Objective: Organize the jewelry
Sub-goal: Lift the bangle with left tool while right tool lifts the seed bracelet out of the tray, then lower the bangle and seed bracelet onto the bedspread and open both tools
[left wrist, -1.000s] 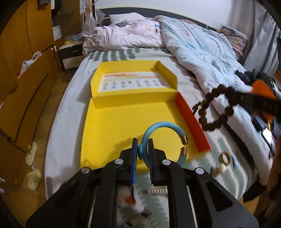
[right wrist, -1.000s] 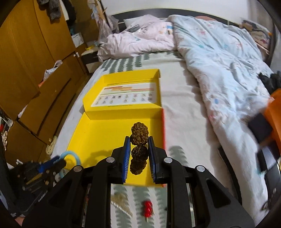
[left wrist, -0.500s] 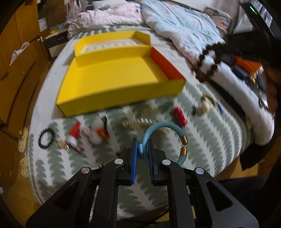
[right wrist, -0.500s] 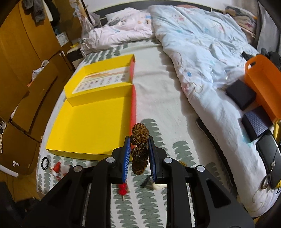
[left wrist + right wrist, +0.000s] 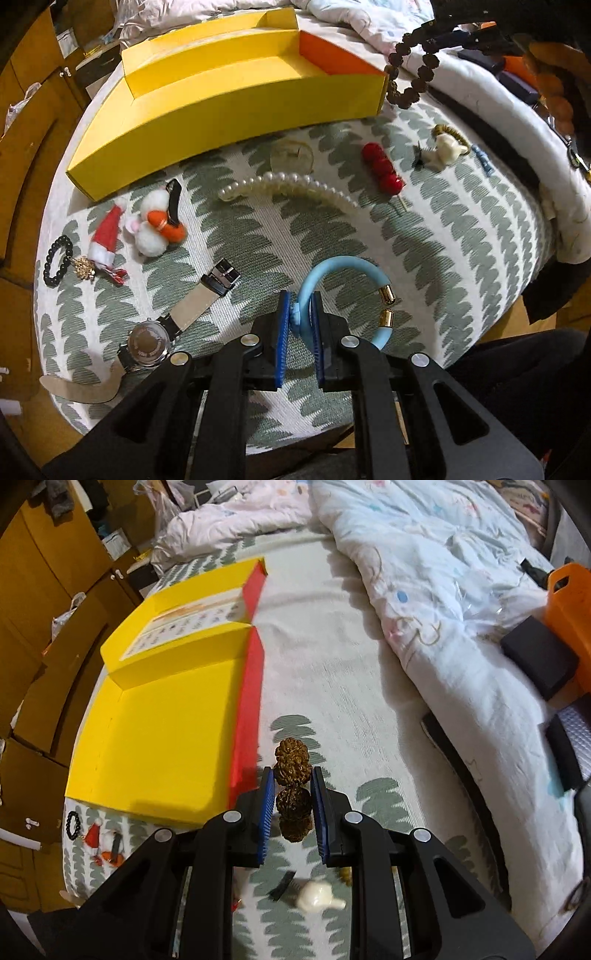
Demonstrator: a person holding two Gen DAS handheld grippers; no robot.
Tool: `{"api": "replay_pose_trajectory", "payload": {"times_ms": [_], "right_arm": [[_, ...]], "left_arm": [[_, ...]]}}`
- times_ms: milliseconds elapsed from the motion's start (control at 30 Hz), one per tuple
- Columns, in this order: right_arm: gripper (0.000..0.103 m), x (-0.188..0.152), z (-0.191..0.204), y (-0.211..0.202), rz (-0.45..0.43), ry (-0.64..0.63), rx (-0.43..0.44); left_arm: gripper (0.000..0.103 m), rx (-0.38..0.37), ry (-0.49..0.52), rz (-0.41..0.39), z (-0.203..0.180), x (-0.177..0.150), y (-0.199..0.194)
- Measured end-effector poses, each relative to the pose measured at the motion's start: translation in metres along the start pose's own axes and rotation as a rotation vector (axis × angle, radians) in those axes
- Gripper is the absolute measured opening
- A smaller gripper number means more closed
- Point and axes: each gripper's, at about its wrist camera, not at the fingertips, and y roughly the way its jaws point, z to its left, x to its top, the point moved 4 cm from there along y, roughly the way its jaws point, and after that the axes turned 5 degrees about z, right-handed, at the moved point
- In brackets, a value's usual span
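Spread across both views is a bed (image 5: 332, 672) with a white sheet printed in grey-green leaf shapes, a rumpled pale blue and pink duvet (image 5: 443, 572) heaped along its far side. On the sheet lies a large open yellow cardboard box with a red-orange inner side wall (image 5: 229, 99), its bare floor visible from the right wrist.

Loose pieces lie on the sheet in front of the box: a long white pearl hair band (image 5: 284, 186), a wristwatch with a pale strap lying face down (image 5: 162, 332), a red bead hairpin (image 5: 382, 168), a white and orange pompom clip (image 5: 157, 225), a small red Santa-hat clip (image 5: 105, 236) and a black bead bracelet (image 5: 55, 260).

Left claw (image 5: 300, 325) is clamped on a light blue open bangle with gold end caps (image 5: 343, 269), held above the sheet. Right claw (image 5: 293, 794) is clamped on a string of brown wrinkled seed beads (image 5: 291, 760), just beside the box's red wall.
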Motion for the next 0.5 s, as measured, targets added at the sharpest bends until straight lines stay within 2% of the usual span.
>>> {"api": "replay_pose_trajectory", "payload": {"times_ms": [100,167,233,400,500], "right_arm": [[0.021,0.005,-0.012,0.016,0.033,0.008,-0.035],[0.021,0.005,-0.019,0.022,0.044,0.015,-0.029],[0.021,0.003,-0.027,0.031,0.069,0.015,-0.077],[0.022,-0.003,-0.040,0.044,0.089,0.019,-0.135],[0.023,-0.004,-0.048,0.049,0.092,0.035,-0.151]], "left_arm": [[0.012,0.016,0.004,0.007,-0.001,-0.002,0.006],[0.012,0.019,0.002,0.007,0.000,-0.002,0.008],[0.012,0.029,-0.007,0.001,0.002,-0.003,0.008],[0.014,0.045,-0.006,-0.022,-0.001,-0.005,0.007],[0.022,0.054,-0.008,-0.025,-0.002,-0.005,0.008]]}}
